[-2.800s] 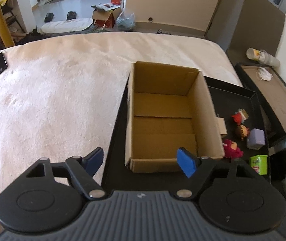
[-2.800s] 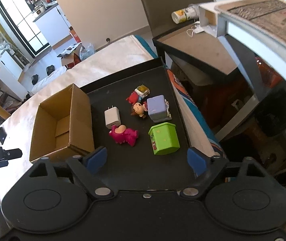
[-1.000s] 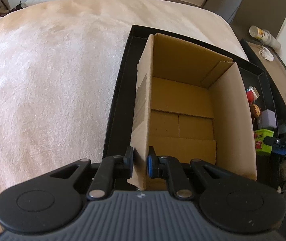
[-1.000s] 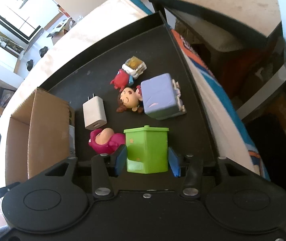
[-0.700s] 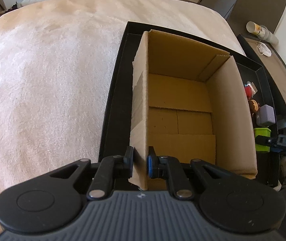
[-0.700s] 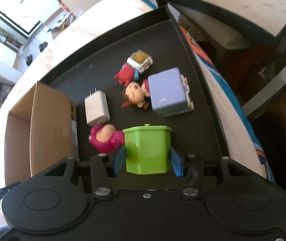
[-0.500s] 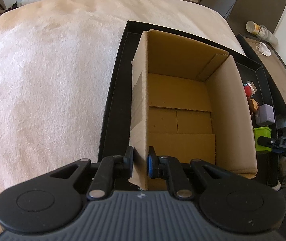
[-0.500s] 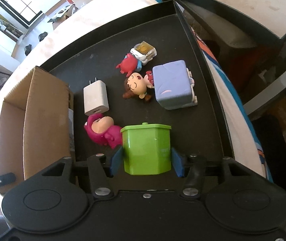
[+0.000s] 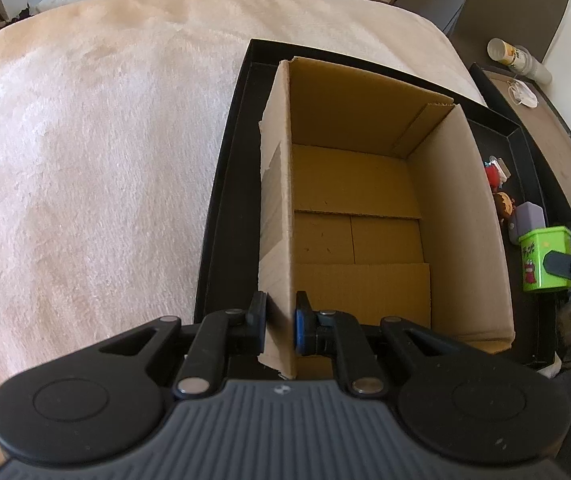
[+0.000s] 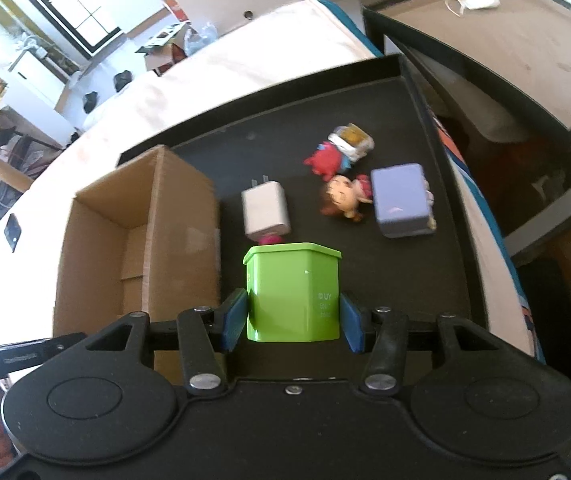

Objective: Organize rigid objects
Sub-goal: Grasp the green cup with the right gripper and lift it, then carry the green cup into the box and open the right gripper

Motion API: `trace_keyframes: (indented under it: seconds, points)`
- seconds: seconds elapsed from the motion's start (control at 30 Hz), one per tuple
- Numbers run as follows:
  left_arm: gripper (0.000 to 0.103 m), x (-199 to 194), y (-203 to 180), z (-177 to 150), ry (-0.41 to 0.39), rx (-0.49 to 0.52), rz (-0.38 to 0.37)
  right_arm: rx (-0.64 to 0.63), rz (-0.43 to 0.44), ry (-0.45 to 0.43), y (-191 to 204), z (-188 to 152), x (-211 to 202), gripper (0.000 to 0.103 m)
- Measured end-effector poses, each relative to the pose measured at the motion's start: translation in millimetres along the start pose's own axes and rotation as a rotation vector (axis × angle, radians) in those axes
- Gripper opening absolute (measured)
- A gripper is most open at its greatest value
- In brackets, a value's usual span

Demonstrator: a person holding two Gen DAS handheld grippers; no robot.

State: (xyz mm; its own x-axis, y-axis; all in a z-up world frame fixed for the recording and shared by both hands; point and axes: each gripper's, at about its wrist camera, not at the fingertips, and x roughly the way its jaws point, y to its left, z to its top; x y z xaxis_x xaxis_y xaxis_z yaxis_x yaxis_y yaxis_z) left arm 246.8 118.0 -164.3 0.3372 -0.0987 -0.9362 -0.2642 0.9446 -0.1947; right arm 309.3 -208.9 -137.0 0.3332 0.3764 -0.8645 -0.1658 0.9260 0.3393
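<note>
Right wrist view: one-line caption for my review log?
Right gripper holds green box above black tray, beside open cardboard box.

Layout rn: cardboard box (image 10: 137,240) sits on the left part of the tray (image 10: 417,280), and the tray sits on the blanket (image 9: 85,160). Left gripper (image 9: 279,328) has its fingers either side of the box's left wall, near corner. Box interior has nothing in it afaict. Right of the box on the tray floor: charger plug (image 10: 265,210) closest to the box, doll figure (image 10: 343,198) to its right, then a cube-ish block (image 10: 401,200) touching the doll. Behind those, a crab-like toy (image 10: 323,160) w/ a small wrapped thing (image 10: 351,140) just behind it. Right gripper (image 10: 292,320) holds the tin (image 10: 293,292) in front of the plug, above the tray. Phone (image 10: 12,232) lies on the blanket, far left of the box.
</note>
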Motion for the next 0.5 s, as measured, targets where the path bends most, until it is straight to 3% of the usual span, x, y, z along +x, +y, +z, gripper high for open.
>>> trace_keyframes:
  seconds: [0.5]
  points:
    - [0.013, 1, 13, 4, 0.030, -0.076, -0.065, -0.114, 0.064, -0.038, 65, 20, -12, 0.049]
